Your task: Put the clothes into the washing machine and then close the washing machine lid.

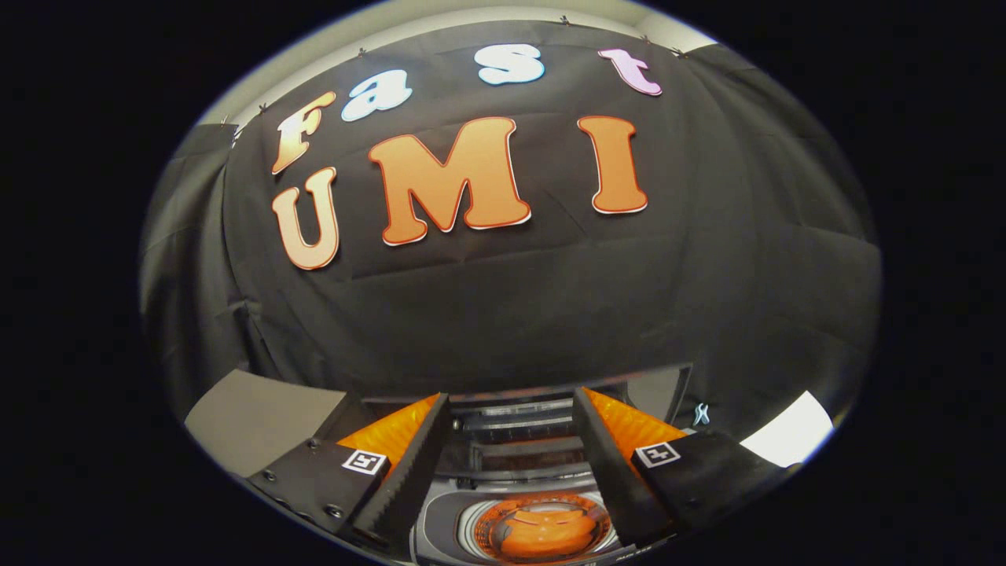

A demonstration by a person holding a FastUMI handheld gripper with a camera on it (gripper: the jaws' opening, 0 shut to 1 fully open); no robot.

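The claw (511,464) hangs wide open and empty above the washer (440,523), whose drum (542,528), holding orange cloth (550,533), lies directly below between its fingers.

Fingers (409,464) hide the washing machine's (448,527) sides.

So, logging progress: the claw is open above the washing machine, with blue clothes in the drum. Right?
Not quite: the clothes in the drum are orange, not blue, as the gripper view shows. The claw is indeed open above the washing machine.
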